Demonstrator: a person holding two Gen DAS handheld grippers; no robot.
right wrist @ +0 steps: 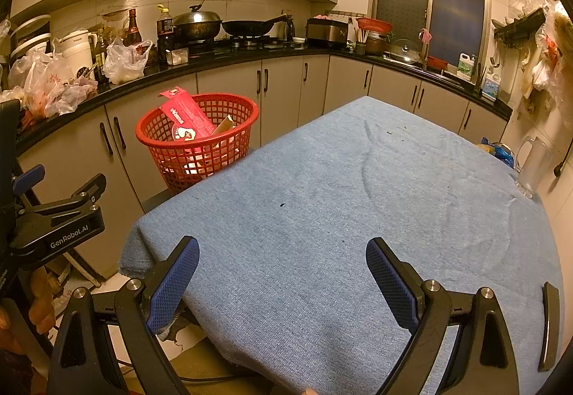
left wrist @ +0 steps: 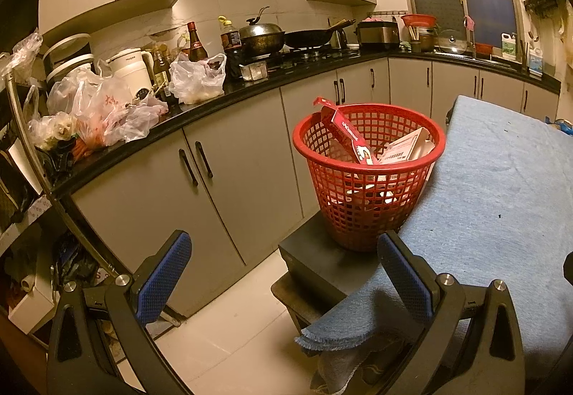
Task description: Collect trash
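A red mesh basket (left wrist: 369, 180) (right wrist: 197, 140) stands on a low black stool beside the table's left edge. Inside it lean a red carton (left wrist: 347, 133) (right wrist: 186, 119) and a pale box (left wrist: 404, 148). My left gripper (left wrist: 283, 273) hangs open below and in front of the basket, nothing between its blue pads. My right gripper (right wrist: 283, 280) is open over the near part of the blue tablecloth (right wrist: 340, 198), holding nothing. The left gripper's body (right wrist: 57, 216) shows at the left edge of the right wrist view.
A black counter (left wrist: 215, 101) with plastic bags (left wrist: 104, 108), bottles, a wok (left wrist: 261, 33) and a pan runs along the back over grey cabinets. A glass mug (right wrist: 533, 165) stands at the table's far right edge. A metal rack (left wrist: 32, 151) stands at the left.
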